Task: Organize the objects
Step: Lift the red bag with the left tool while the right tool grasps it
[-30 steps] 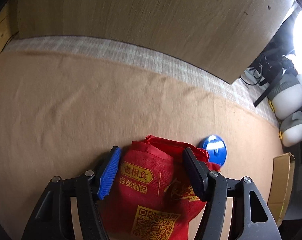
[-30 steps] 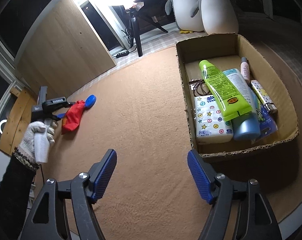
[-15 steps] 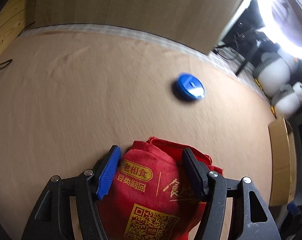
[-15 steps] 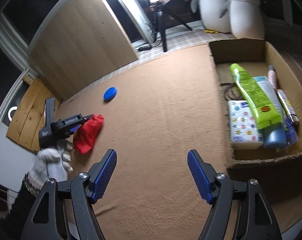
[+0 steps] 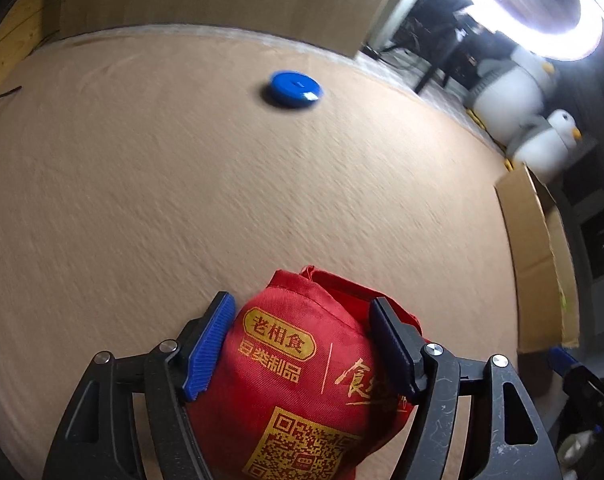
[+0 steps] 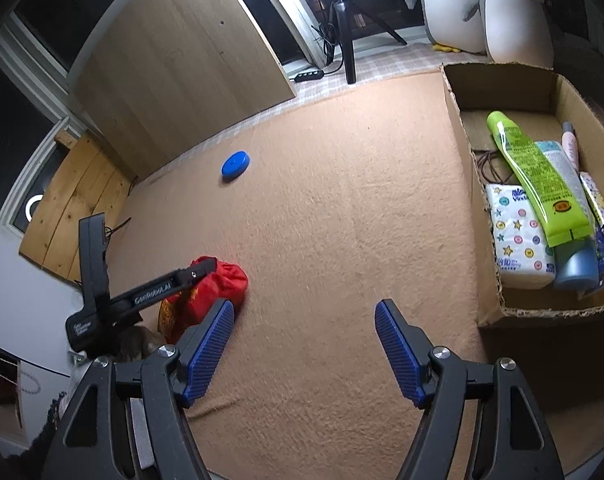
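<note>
A red fabric bag [image 5: 302, 360] with yellow print sits between the pads of my left gripper [image 5: 302, 312], just above the tan carpet. Both pads still touch its sides while the jaws are opening. The right wrist view shows the same bag [image 6: 222, 284] at the lower left, close to my right gripper [image 6: 303, 312], which is open and holds nothing. A blue round lid [image 5: 292, 90] lies alone on the carpet farther off, seen too as the blue lid [image 6: 235, 164]. The cardboard box [image 6: 461, 160] at the right holds a green tube [image 6: 537, 176], a tissue pack [image 6: 513, 236] and several other items.
A leaning wooden board [image 6: 174, 64] bounds the far side of the carpet. Beside it stand a tripod [image 6: 347, 40] under a ring light and two plush penguins [image 6: 453, 4]. Wooden planks [image 6: 74, 200] lie at the left. The box edge [image 5: 529, 248] shows at the left view's right.
My left gripper has carried the red bag across the carpet, away from the blue lid and close to my right gripper. The right gripper's view has swung slightly.
</note>
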### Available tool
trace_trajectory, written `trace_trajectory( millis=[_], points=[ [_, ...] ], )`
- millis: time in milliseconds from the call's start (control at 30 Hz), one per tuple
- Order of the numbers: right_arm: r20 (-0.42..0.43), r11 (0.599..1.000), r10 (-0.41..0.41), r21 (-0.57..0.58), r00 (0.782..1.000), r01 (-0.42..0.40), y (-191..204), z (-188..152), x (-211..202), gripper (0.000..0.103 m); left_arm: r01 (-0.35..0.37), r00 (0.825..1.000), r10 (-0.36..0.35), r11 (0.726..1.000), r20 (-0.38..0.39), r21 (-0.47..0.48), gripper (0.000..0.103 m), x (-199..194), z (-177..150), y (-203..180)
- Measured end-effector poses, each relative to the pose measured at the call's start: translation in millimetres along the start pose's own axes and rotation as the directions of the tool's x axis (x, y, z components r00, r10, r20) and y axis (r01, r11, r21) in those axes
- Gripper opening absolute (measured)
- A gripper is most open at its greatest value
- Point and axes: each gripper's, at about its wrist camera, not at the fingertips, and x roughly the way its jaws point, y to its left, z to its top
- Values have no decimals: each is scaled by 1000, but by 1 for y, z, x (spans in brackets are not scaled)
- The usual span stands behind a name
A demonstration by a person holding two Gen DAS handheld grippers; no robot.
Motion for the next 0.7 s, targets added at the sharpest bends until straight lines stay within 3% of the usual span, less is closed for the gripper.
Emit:
trace_trajectory(
  millis=[200, 333, 500, 700],
  points=[
    [-19, 1000, 0, 2, 1000, 0, -1, -5, 3, 70, 85, 993, -84, 996, -86, 8, 73, -9, -7, -4],
    [-29, 1000, 4, 7, 1000, -4, 1, -8, 5, 70, 93, 993, -88, 994, -81, 63, 74, -29, -4, 6],
    [-52, 1000, 17, 14, 998, -16, 4, -13, 11, 70, 134, 984, -117, 982, -133, 129, 76, -39, -2, 29],
    [-113, 998, 53, 43, 992, -48, 9, -23, 29, 70, 206, 970, -185, 970, -158, 133, 77, -41, -10, 40]
  ],
)
